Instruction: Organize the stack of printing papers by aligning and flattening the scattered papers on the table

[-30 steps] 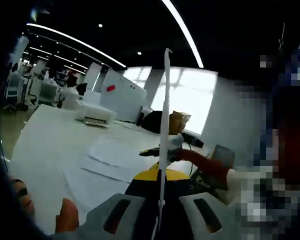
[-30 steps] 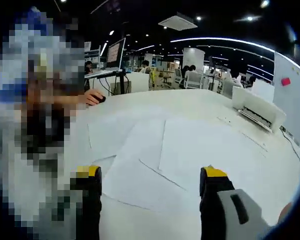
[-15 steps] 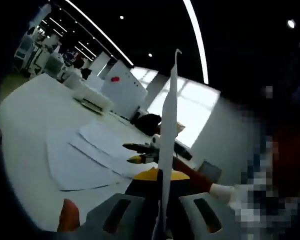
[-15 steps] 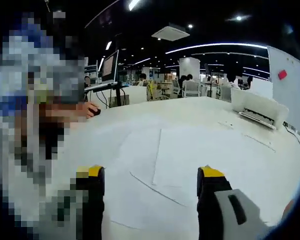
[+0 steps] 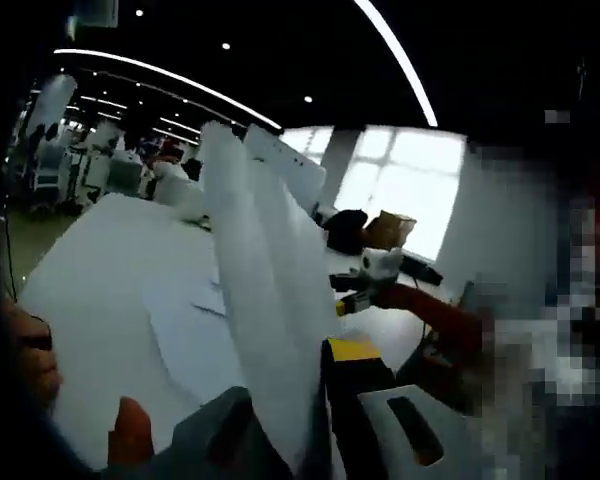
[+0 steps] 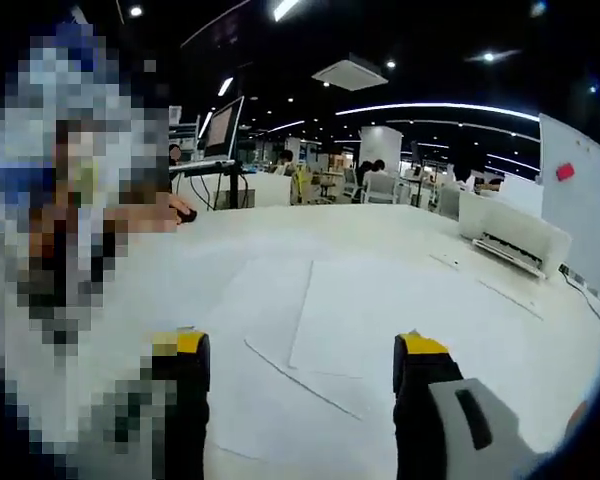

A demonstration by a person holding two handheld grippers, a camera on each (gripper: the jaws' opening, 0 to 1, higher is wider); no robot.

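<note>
Two grippers over scattered paper, one clamped on a raised sheet

In the left gripper view, the left gripper (image 5: 310, 420) has its jaws pressed together on a white sheet (image 5: 255, 300), which stands up from between them and bends toward the left of the view. The sheet is blurred. Beyond it, more loose papers (image 5: 185, 310) lie overlapping on the white table (image 5: 90, 270). A fingertip (image 5: 130, 435) shows at the lower left beside the gripper body. Further right in that view the other gripper (image 5: 365, 290) reaches in, held out on a red sleeve (image 5: 445, 315).

In the right gripper view, the right gripper (image 6: 300, 370) hangs above the table (image 6: 380, 230) with its yellow-tipped jaws wide apart and nothing between them. Below and ahead of them lie several white sheets (image 6: 360, 320), overlapping at slightly different angles, edges not lined up. A white printer (image 6: 510, 235) sits at the far right of the table. A monitor (image 6: 225, 125) stands at a desk beyond the table, with people seated further back.
</note>
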